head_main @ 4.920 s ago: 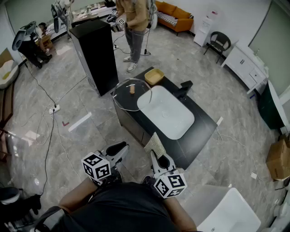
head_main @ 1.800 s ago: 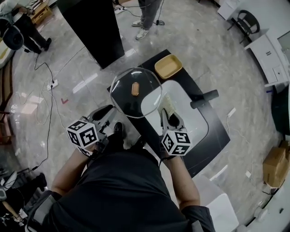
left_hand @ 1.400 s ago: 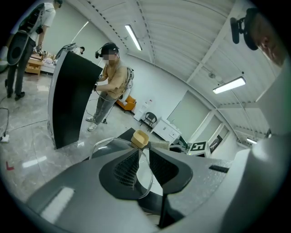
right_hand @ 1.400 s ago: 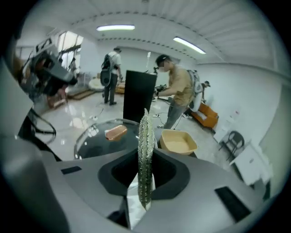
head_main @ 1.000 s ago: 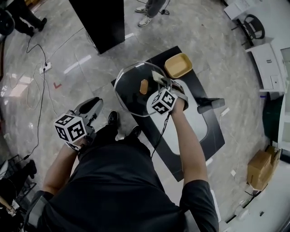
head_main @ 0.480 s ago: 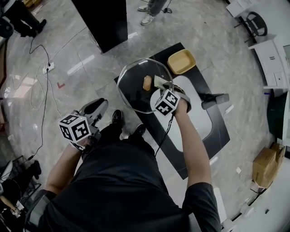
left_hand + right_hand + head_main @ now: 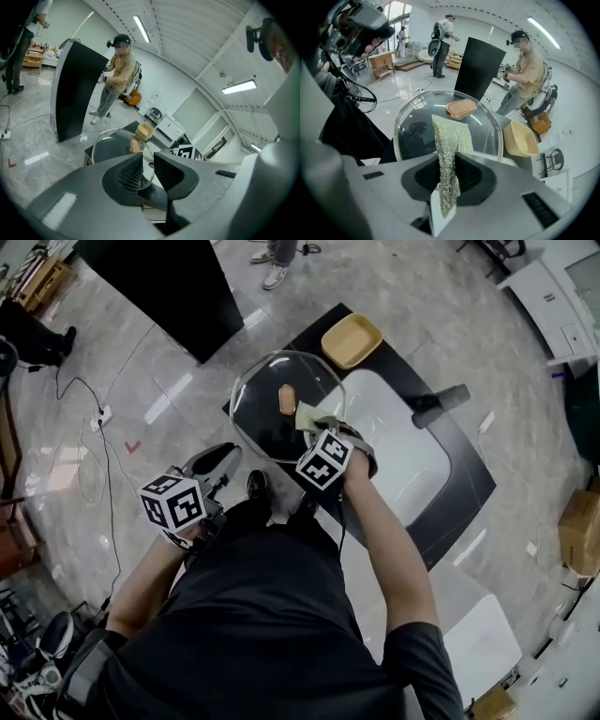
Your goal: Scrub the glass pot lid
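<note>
The glass pot lid (image 7: 267, 418) lies dome up on the left end of the black counter (image 7: 459, 493), partly over the sink, with a copper-coloured knob (image 7: 287, 399) on top. My right gripper (image 7: 317, 424) is over the lid's near right part, shut on a glittery scrub cloth (image 7: 307, 415) that reaches the glass beside the knob. In the right gripper view the scrub cloth (image 7: 449, 140) stands between the jaws, with the lid (image 7: 415, 129) and knob (image 7: 461, 108) just beyond. My left gripper (image 7: 220, 457) hangs low off the counter's left corner, jaws nearly together, holding nothing.
A white sink basin (image 7: 403, 451) with a black faucet (image 7: 441, 406) fills the counter's middle. A yellow tray (image 7: 352, 340) sits at its far end. A tall black cabinet (image 7: 159, 287) stands on the left, cables run over the floor, and a person (image 7: 525, 75) stands beyond.
My right gripper carried the scrub cloth from beside the sink up onto the lid, then slid a little toward the lid's near edge. The left gripper stayed low at my side.
</note>
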The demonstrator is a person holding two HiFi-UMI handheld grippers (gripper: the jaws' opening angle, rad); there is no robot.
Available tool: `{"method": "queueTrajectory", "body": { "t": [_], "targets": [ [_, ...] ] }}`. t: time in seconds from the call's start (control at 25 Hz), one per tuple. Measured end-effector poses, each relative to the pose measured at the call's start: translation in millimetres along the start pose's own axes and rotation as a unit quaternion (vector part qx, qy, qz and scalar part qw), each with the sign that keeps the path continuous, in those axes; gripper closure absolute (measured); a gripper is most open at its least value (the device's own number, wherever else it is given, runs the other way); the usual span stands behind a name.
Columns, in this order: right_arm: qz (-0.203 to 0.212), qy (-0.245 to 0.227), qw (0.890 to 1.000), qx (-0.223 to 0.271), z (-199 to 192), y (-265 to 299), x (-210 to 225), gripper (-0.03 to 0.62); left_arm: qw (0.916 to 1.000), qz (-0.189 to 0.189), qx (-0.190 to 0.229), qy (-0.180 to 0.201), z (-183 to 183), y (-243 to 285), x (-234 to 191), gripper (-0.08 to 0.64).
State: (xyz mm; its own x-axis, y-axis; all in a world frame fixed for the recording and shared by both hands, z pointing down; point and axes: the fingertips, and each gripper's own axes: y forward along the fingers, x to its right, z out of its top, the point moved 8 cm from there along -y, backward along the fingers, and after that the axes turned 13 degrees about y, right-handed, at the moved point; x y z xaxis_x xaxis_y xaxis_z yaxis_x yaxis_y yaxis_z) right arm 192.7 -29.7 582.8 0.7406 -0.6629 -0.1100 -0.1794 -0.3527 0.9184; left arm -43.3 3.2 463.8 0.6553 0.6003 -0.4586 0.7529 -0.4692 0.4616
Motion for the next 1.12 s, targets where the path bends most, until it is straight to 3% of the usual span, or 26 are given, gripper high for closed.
{"method": "queueTrajectory", "body": {
  "t": [0.12,0.4,0.84,1.12],
  "targets": [
    [0.011,0.033,0.999,0.0,-0.1,-2.0,-11.9,0.526,0.9997,-0.018,-0.01,0.009,3.9,11.3,4.8,0.486],
    [0.052,0.06,0.997,-0.008,2.6,-2.6,-43.4,0.526,0.9989,-0.038,-0.018,0.018,9.8,24.8,6.7,0.486],
    [0.121,0.067,0.99,-0.013,4.0,-8.5,-71.8,0.526,0.9998,-0.013,-0.001,-0.016,2.3,5.5,-6.4,0.486],
    [0.115,0.174,0.976,0.055,6.7,-56.4,-25.9,0.526,0.9991,0.009,0.022,-0.035,-1.4,-10.4,-15.6,0.486]
  ]
}}
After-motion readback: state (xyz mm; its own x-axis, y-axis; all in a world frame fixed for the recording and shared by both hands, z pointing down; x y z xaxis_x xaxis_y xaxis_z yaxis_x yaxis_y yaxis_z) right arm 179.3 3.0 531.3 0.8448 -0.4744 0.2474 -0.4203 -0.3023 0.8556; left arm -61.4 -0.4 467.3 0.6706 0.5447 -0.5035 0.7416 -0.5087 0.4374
